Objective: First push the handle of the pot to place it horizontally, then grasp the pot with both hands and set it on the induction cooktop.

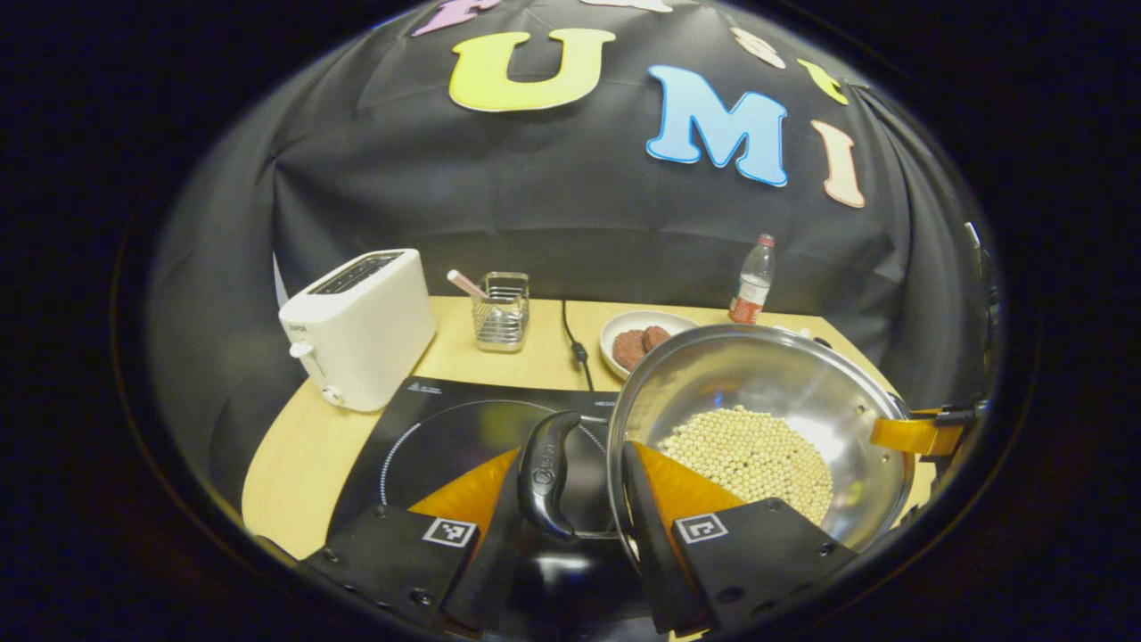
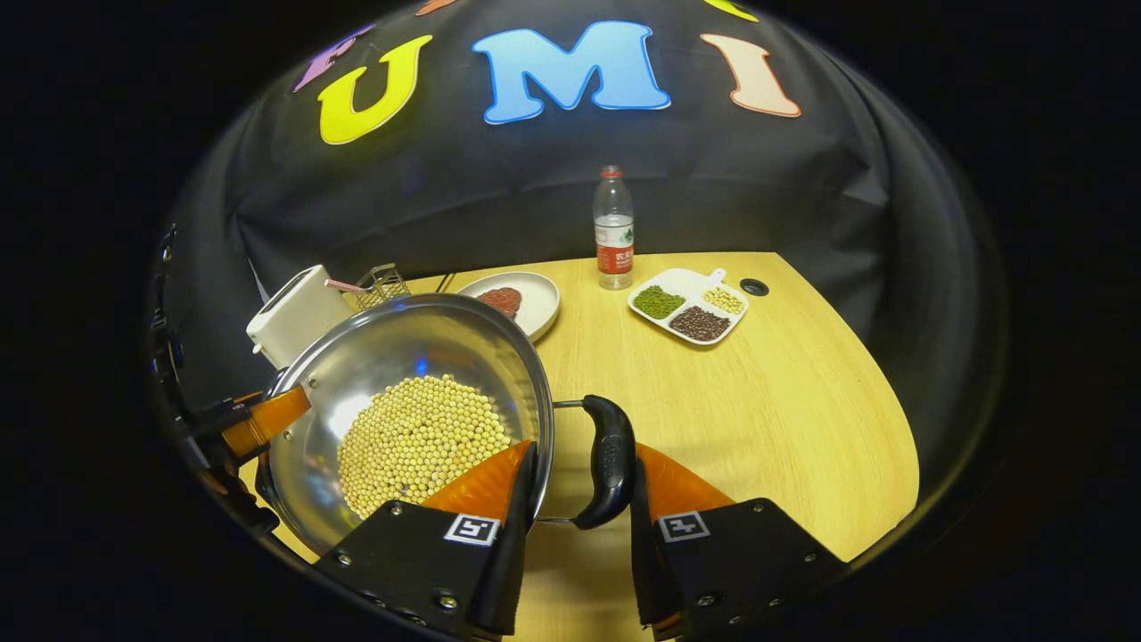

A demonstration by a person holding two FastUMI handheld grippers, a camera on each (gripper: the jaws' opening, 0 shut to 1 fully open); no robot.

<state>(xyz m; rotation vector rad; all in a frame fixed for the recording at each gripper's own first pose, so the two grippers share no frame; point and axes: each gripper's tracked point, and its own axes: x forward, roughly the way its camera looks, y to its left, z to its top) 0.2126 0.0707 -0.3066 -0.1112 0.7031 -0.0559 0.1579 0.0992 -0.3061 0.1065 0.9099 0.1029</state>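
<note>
Steel pot (image 1: 802,392): beans inside, held between both claws.
Left gripper (image 1: 570,499): clamped on 1 side handle (image 1: 548,473).
Right gripper (image 2: 579,486): fingers close around other handle (image 2: 609,459); contact unclear.
Cooktop (image 1: 446,428): just beyond the left claw.

I can make out no legible text; the black pot handle (image 1: 545,473) carries an embossed mark too small to read.

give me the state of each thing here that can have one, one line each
pot: holds pale beans, lifted partly over the cooktop
left gripper: straddles the pot's near handle and rim
right gripper: straddles the pot's other handle and rim
induction cooktop: nothing sits on it
toaster: upright, slots empty
bottle: upright, capped
plate: holds brown food
divided tray: beans in each compartment
</note>
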